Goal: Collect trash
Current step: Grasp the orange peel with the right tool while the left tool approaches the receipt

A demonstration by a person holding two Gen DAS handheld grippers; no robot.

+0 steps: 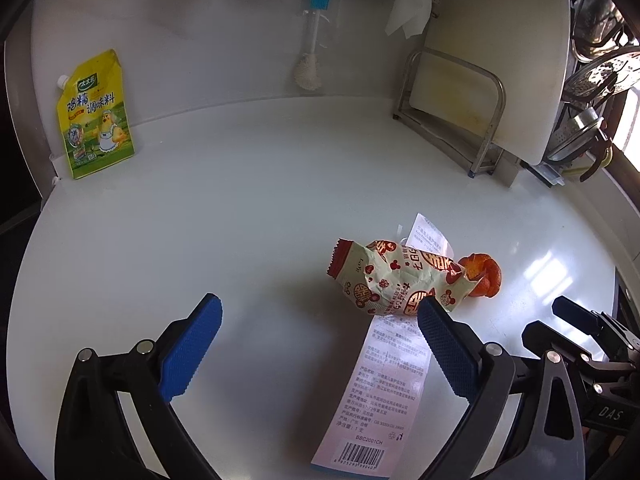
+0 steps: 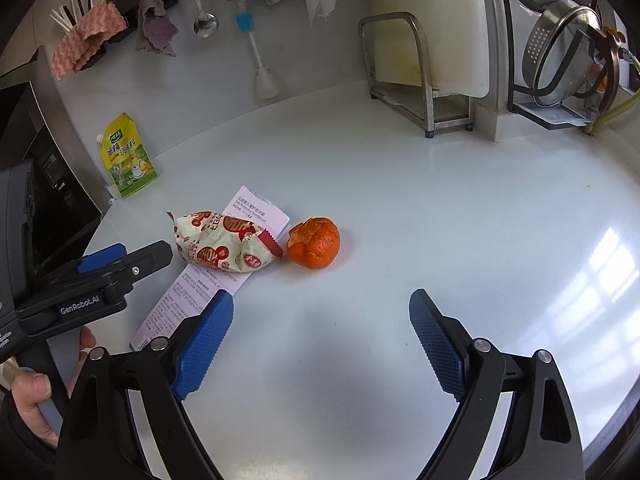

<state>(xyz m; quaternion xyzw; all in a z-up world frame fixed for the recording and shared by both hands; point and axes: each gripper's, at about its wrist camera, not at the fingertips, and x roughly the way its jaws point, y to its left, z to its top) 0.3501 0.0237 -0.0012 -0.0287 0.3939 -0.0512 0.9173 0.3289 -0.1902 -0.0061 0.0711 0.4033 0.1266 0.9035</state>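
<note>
A crumpled cream and red snack wrapper (image 1: 396, 278) (image 2: 222, 245) lies on the white counter, on top of a long pink and white printed package (image 1: 376, 392) (image 2: 188, 292). An orange peel (image 1: 482, 275) (image 2: 314, 242) sits just right of the wrapper. My left gripper (image 1: 320, 316) is open and empty, its right finger (image 1: 444, 344) close to the wrapper's near edge. My right gripper (image 2: 320, 312) is open and empty, hovering in front of the peel. The left gripper also shows at the left of the right wrist view (image 2: 106, 264).
A yellow seasoning pouch (image 1: 96, 116) (image 2: 128, 158) leans on the back wall. A steel rack (image 1: 452, 120) (image 2: 408, 76) holding a white cutting board stands at the back right. A brush (image 1: 312, 40), a ladle and cloths hang on the wall. Colanders (image 2: 560, 48) sit far right.
</note>
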